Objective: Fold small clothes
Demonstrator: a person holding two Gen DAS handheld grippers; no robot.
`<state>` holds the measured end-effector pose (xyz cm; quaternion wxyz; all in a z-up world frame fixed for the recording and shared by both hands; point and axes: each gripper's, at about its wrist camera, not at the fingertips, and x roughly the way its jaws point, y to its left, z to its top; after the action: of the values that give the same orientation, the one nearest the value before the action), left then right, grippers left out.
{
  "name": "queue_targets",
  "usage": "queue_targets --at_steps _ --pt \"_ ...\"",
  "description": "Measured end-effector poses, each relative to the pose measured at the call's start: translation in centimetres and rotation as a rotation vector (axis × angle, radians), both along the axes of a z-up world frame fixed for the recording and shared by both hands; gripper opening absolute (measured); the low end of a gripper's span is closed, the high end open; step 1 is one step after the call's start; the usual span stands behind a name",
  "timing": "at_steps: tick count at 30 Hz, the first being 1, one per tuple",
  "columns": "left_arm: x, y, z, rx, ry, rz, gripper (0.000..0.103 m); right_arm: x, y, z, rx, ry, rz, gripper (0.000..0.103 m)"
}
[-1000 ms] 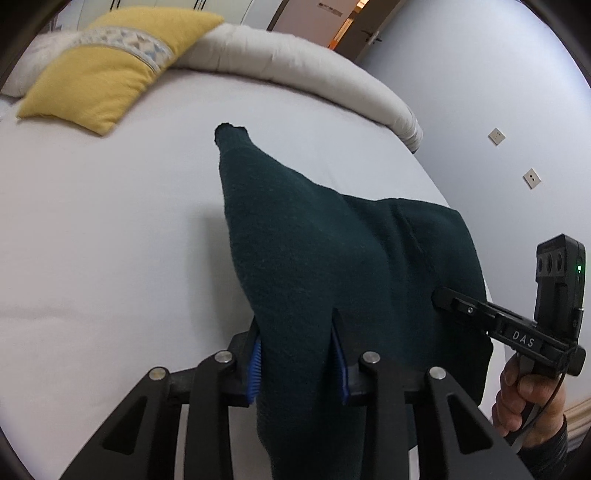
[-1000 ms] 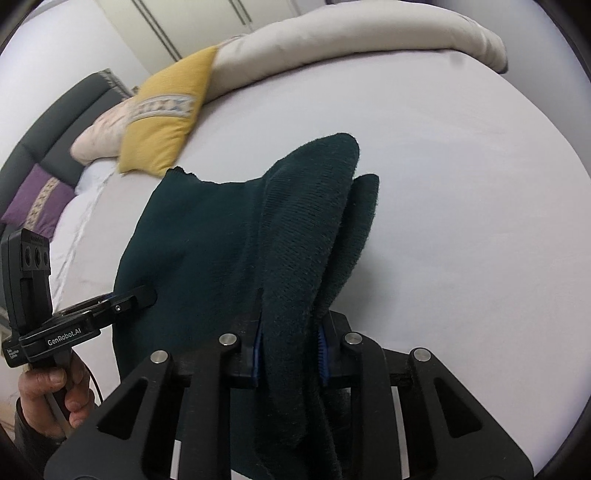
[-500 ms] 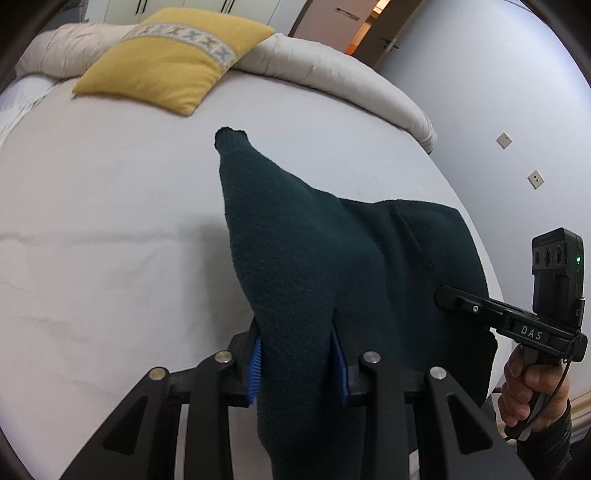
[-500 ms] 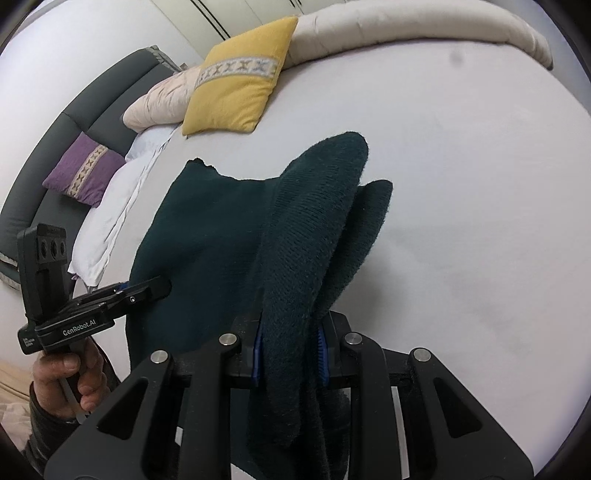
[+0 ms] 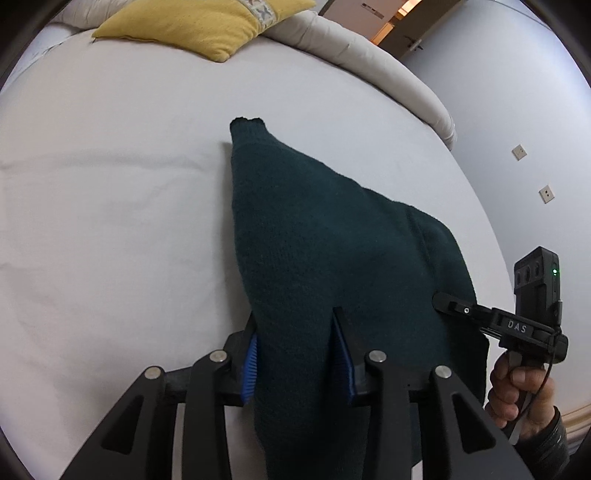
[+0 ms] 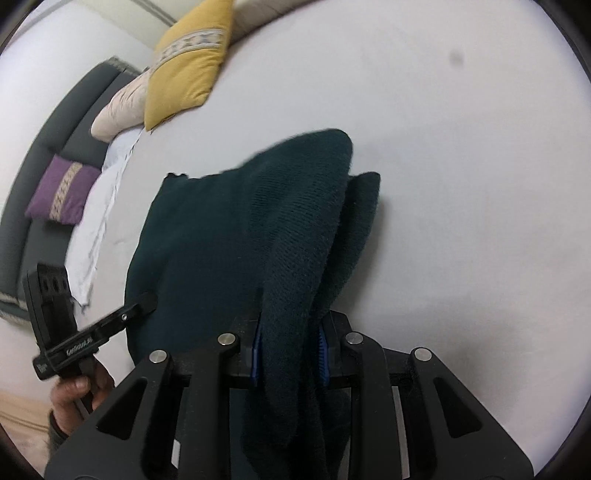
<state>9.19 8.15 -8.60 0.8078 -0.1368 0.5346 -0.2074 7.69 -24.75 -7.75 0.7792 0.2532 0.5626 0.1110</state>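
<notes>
1. Left gripper (image 5: 295, 347) had its blue pads pinched on a bunched edge of the dark green knit garment (image 5: 325, 236), at 6 o'clock in the left wrist view.
2. Right gripper (image 6: 290, 347) was clamped on another thick fold of the same knit (image 6: 229, 236), several layers between the fingers.
3. Garment's near edge was lifted by both grips; far end, toward 12 o'clock, lay on the white bed sheet (image 5: 110, 221).
4. Yellow cushion (image 5: 207, 26) sat well apart at 11 o'clock, no obstruction.
5. Risk: thick knit slipping from one grip if the pull goes uneven, giving a skewed fold.
6. Risk: right grip's layers dropping bunched, leaving a lump.
</notes>
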Motion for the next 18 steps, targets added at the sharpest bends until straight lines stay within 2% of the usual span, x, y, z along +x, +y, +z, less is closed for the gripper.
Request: queue_targets --at_steps 2,4,6,8,12,15,18 --pt "0.1 -0.4 -0.3 0.027 -0.013 -0.002 0.043 -0.1 -0.4 -1.0 0.021 -0.009 0.002 0.024" --pt "0.3 -0.4 -0.8 0.023 -0.013 0.011 0.048 -0.2 -0.3 -1.5 0.022 -0.029 0.010 0.025" --pt "0.4 0.0 -1.5 -0.013 0.004 0.040 0.052 -0.2 -0.3 -1.9 0.030 -0.051 0.017 0.026" --pt "0.3 0.2 -1.9 -0.034 -0.007 0.048 0.056 -0.4 -1.1 -2.6 0.085 -0.080 0.006 0.026" --pt "-0.3 1.1 -2.2 -0.096 0.003 0.065 0.057 -1.3 -2.9 -3.3 0.177 -0.121 -0.007 0.027" --pt "-1.1 1.3 -1.2 -0.060 -0.019 0.073 0.057 -2.4 -3.8 -1.9 0.134 -0.130 -0.037 0.033" --pt "-2.1 1.9 0.4 -0.015 -0.070 0.099 0.057 -4.2 -6.0 0.1 0.064 -0.149 -0.111 0.036"
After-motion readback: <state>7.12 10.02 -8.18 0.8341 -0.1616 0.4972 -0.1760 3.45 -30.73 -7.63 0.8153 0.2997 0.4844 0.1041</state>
